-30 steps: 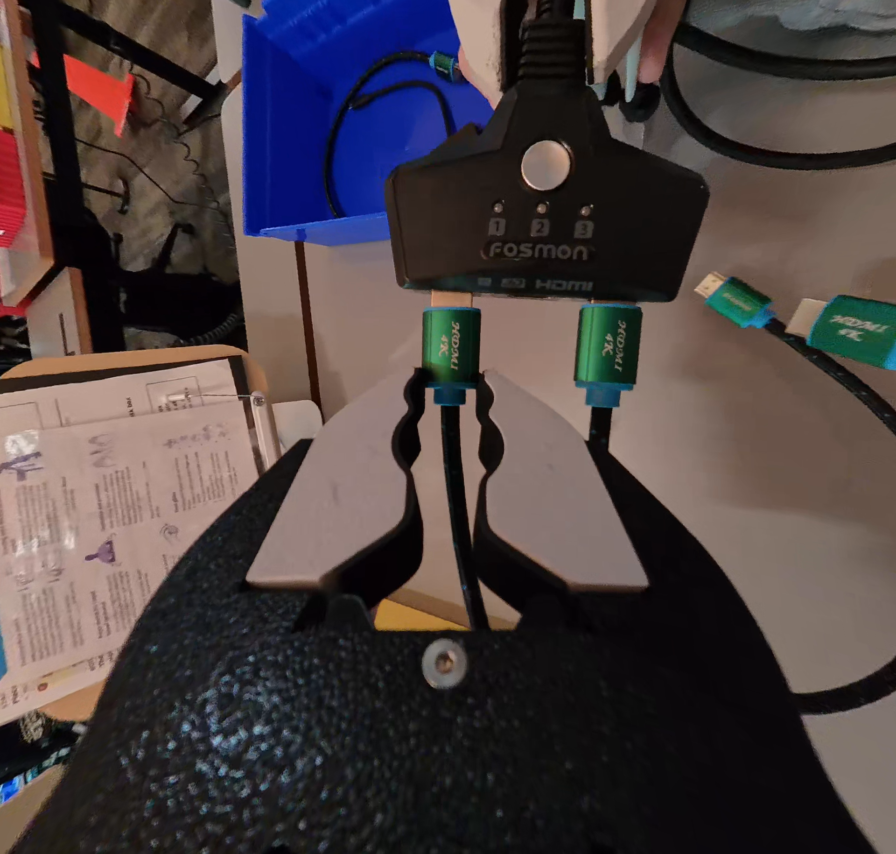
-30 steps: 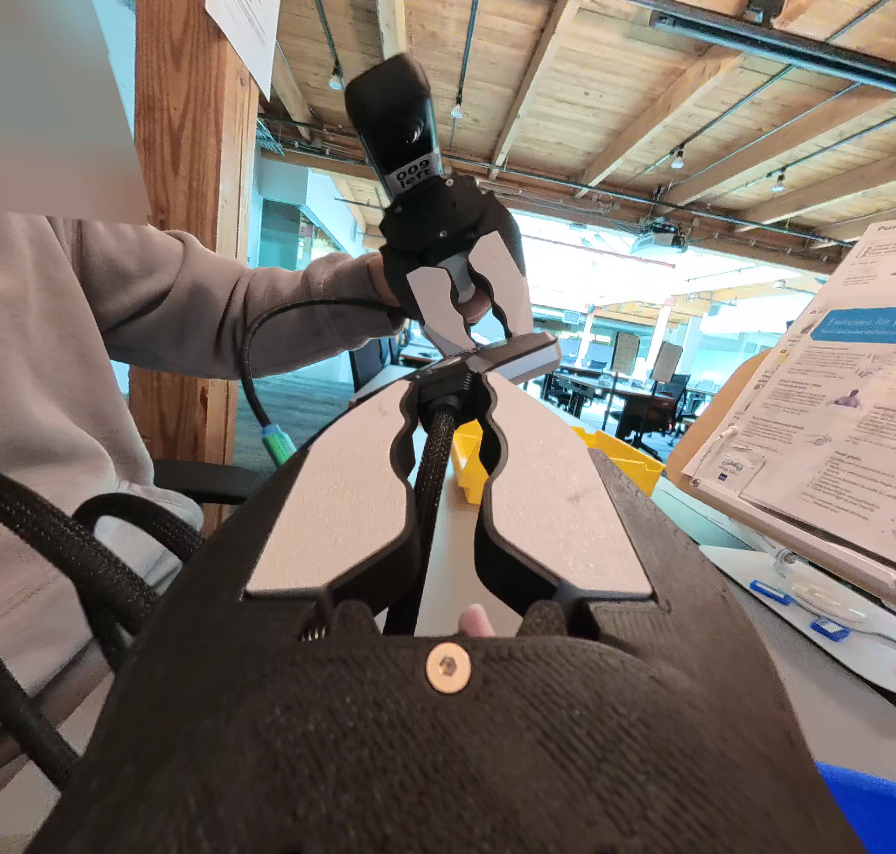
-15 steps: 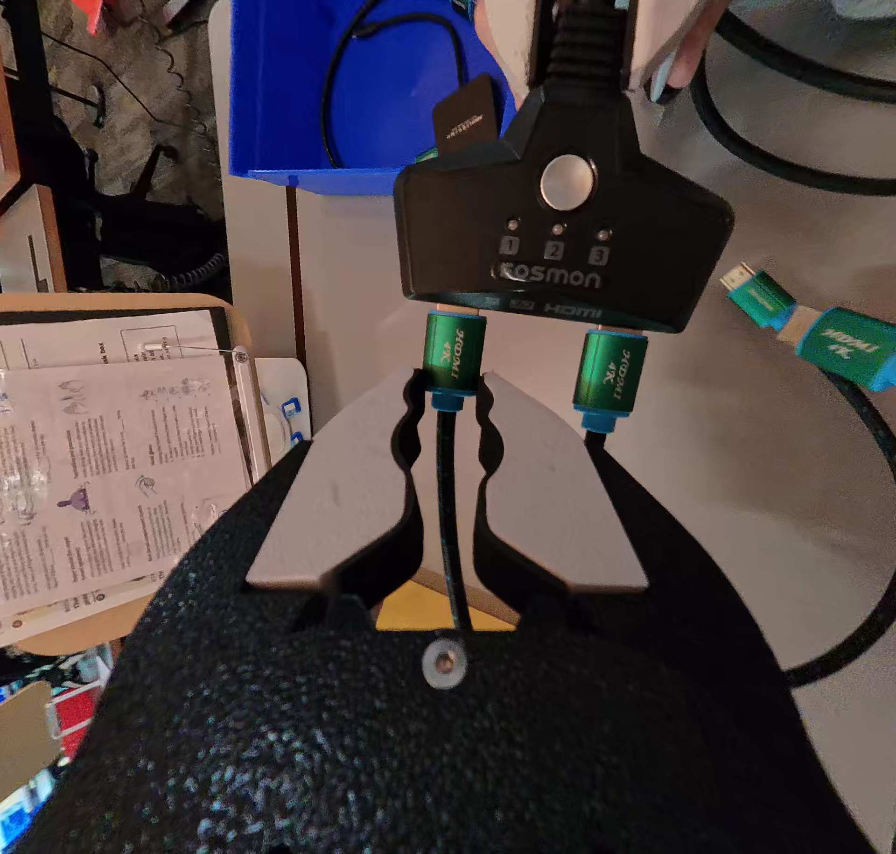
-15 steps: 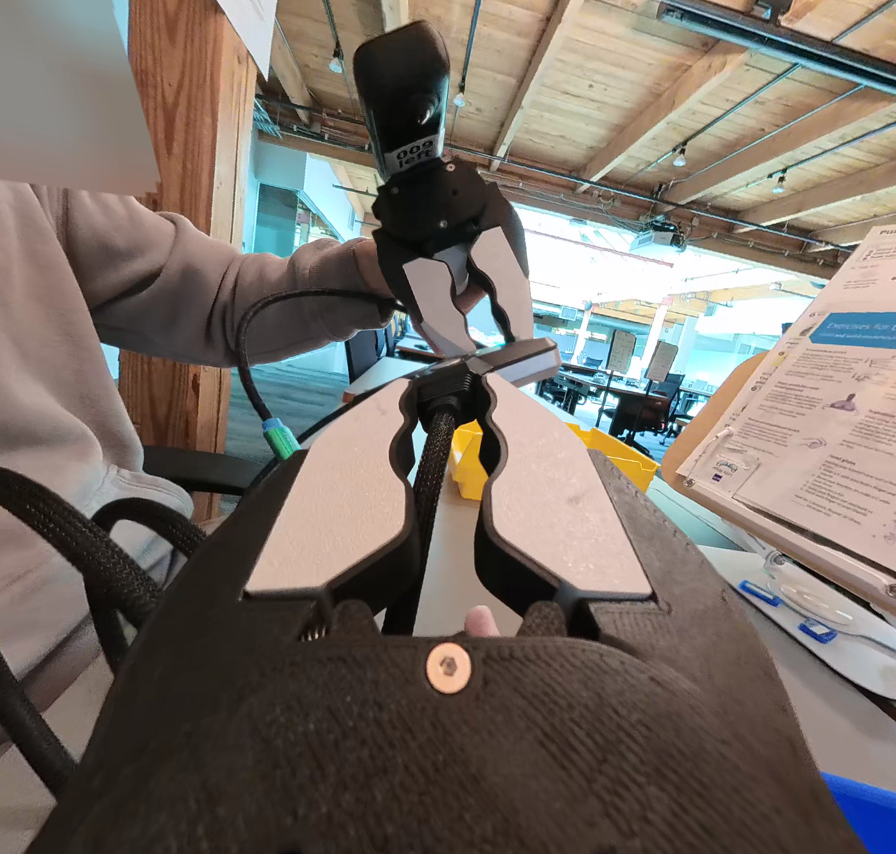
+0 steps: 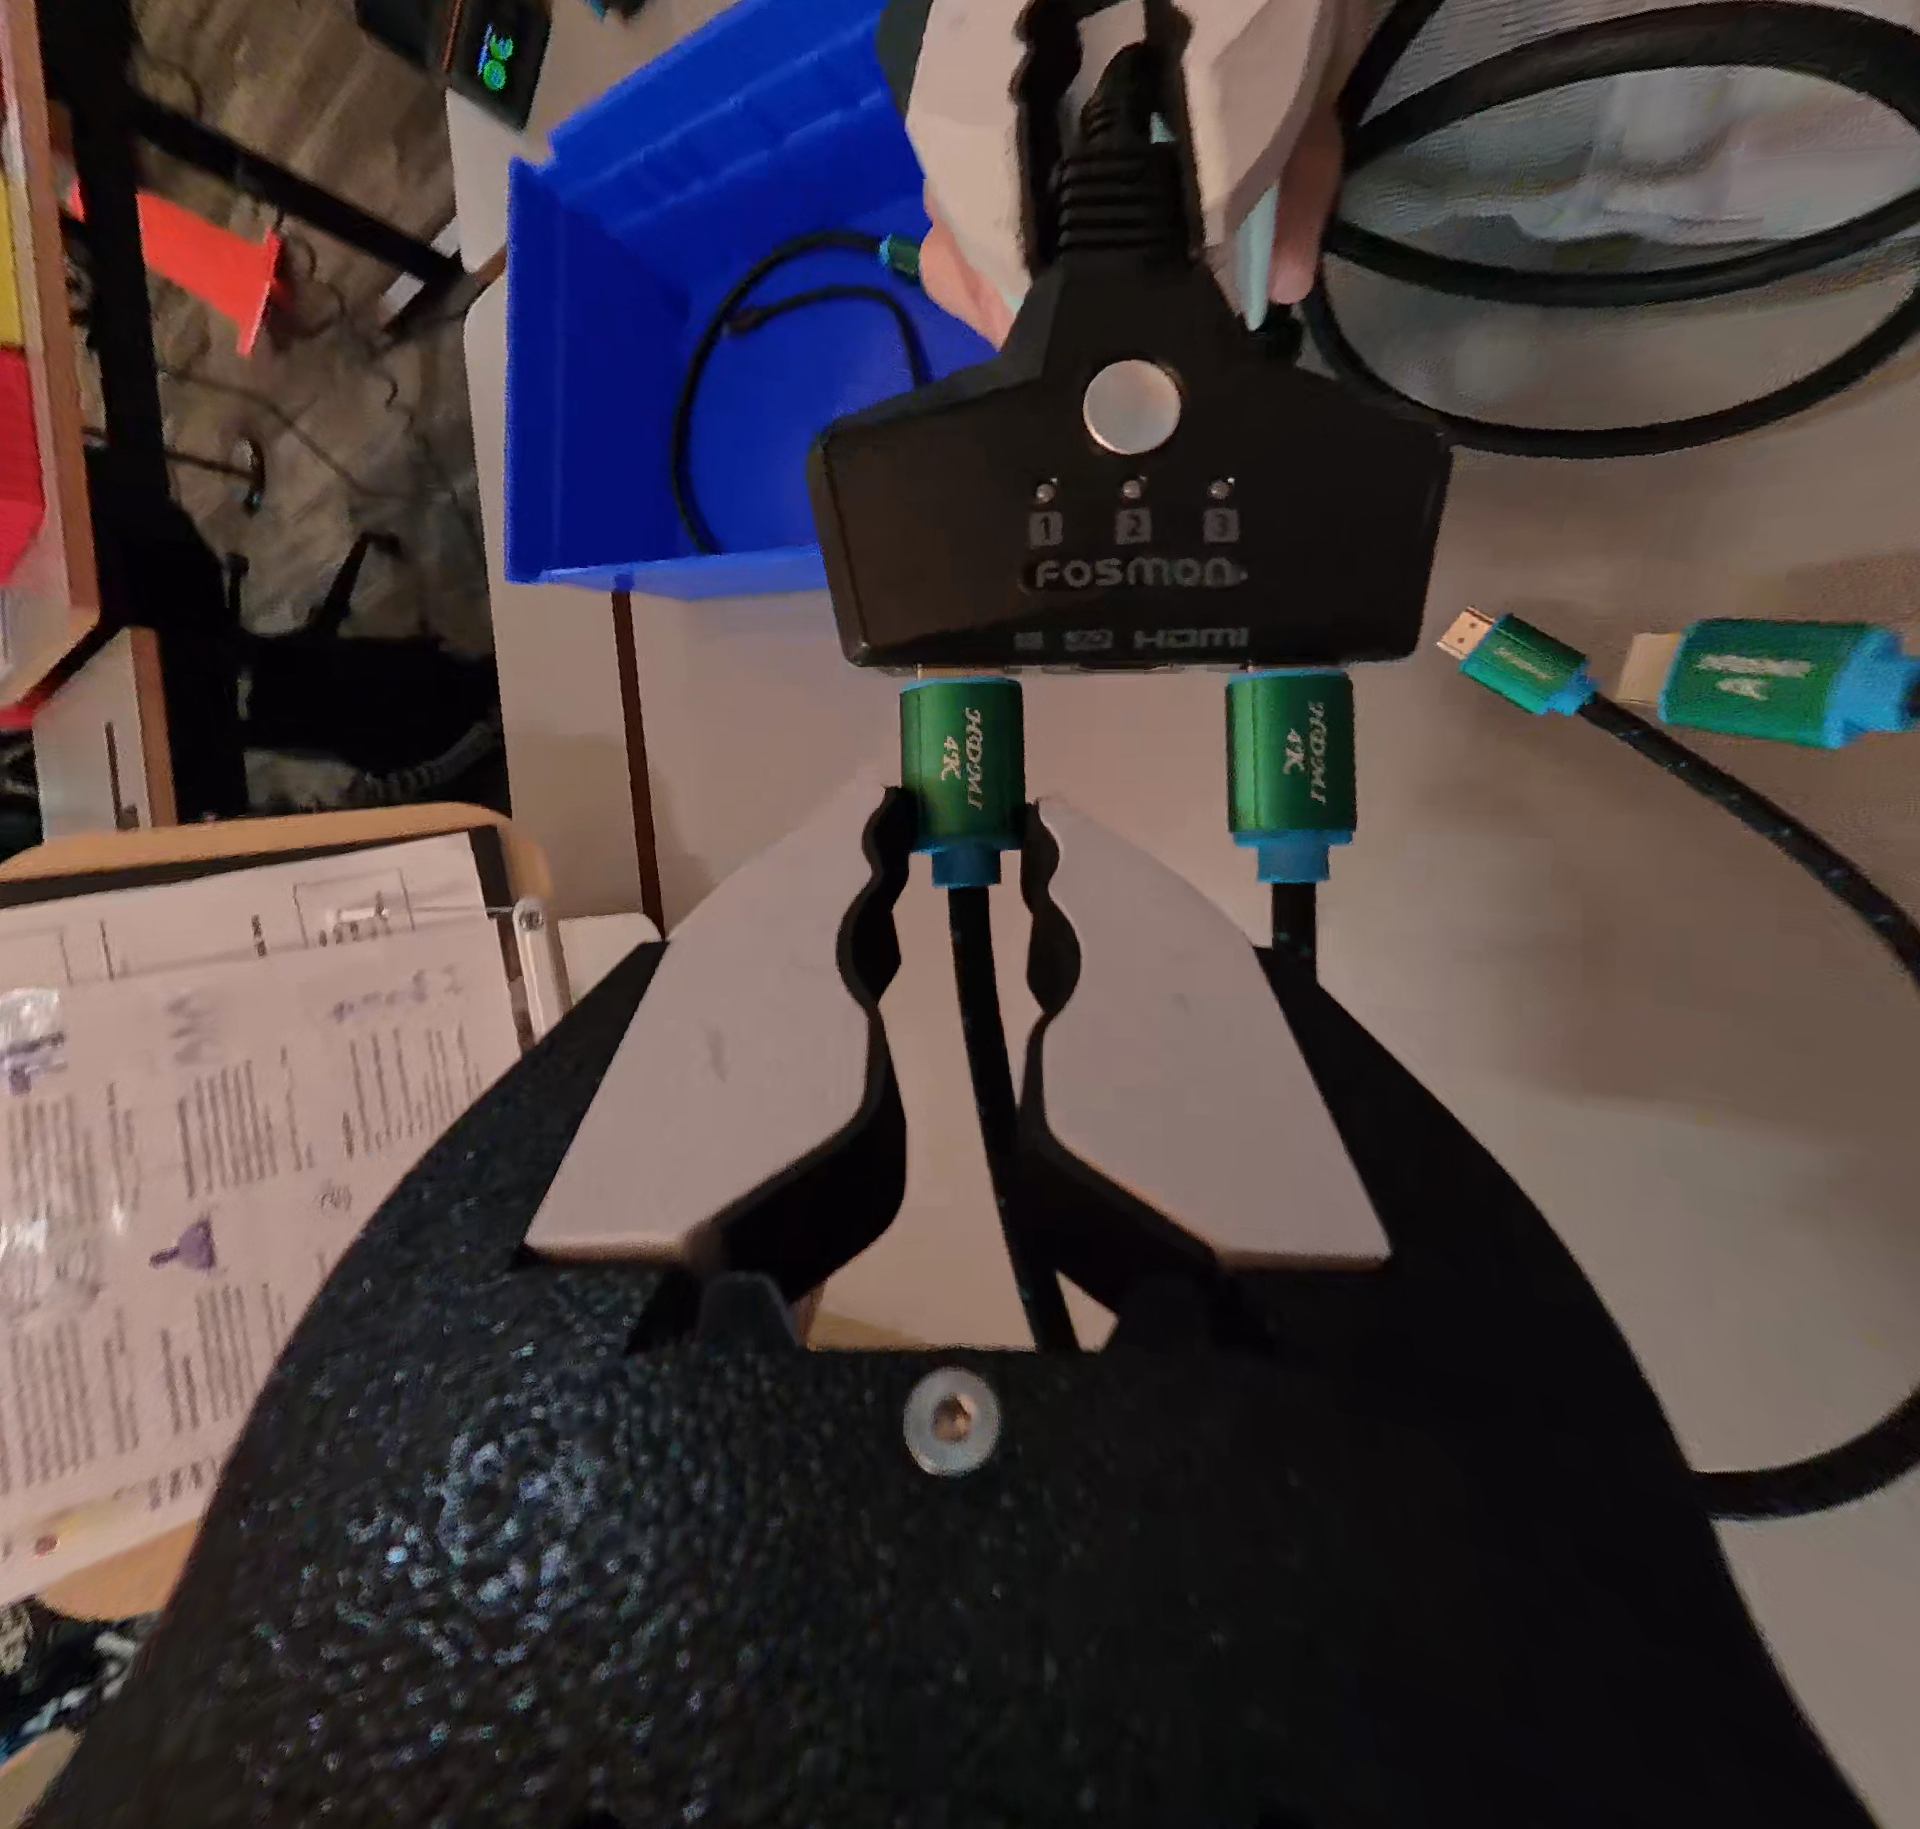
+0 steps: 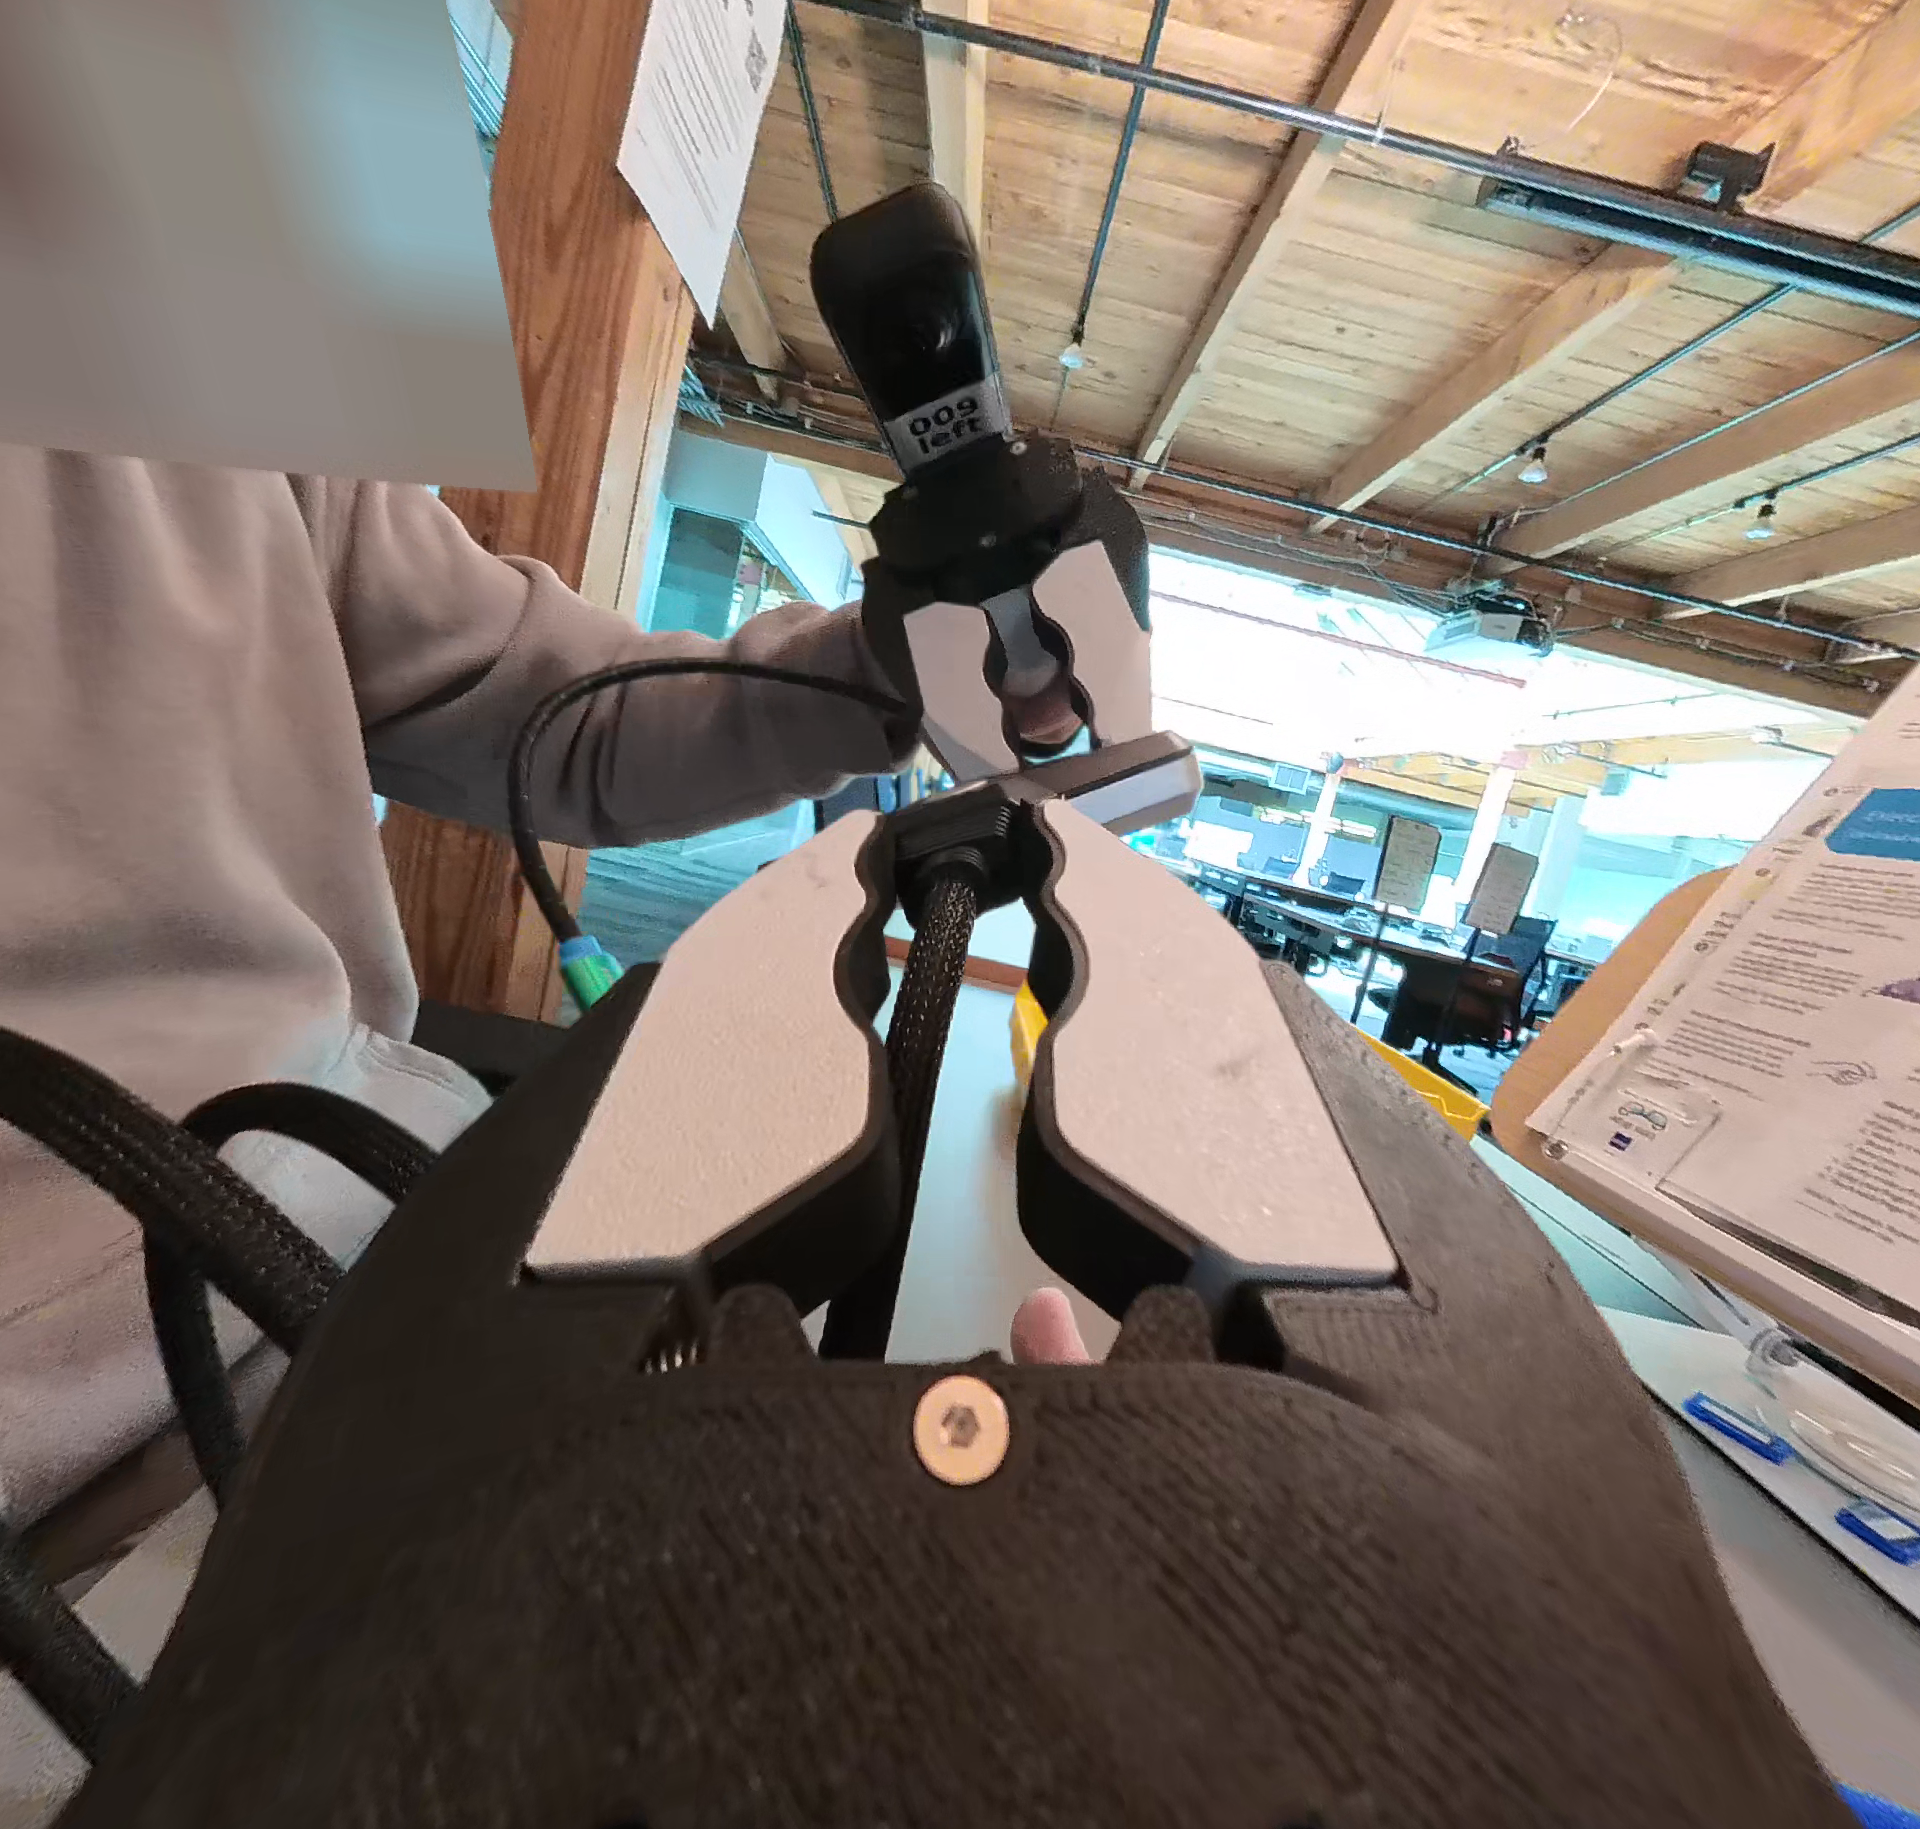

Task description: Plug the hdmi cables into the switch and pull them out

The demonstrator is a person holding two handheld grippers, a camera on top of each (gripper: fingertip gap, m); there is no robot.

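The left wrist view looks down past the left gripper (image 5: 961, 823) at a black HDMI switch (image 5: 1127, 522) held above a pale table (image 5: 1558, 1104). The left gripper's fingers are closed around the blue collar of a green HDMI plug (image 5: 958, 777), pinching it at the very tips.

Compared with 1 second ago, that plug has gone further in. A strip of bare metal connector showed between the green shell and the switch then; now the shell sits flush against the switch's lower edge. It probably means this plug is fully seated in the leftmost of the 3 ports. A second green plug (image 5: 1291, 766) sits seated in the port beside it, as it did before.

The whole assembly has also shifted in view. Half a second ago the switch appeared slightly tilted and nearer the blue bin (image 5: 665, 325); now it is squarer to the camera.

The right wrist view shows the right gripper (image 6: 956, 829) clamped on the ribbed black collar where the switch's own thick braided cable (image 6: 925, 1010) leaves it, steadying the switch as before.

2 loose green plugs (image 5: 1704, 683) lie on the table to the right, unplugged. 1 port looks unfilled, so more plugging in is likely before pulling out begins.
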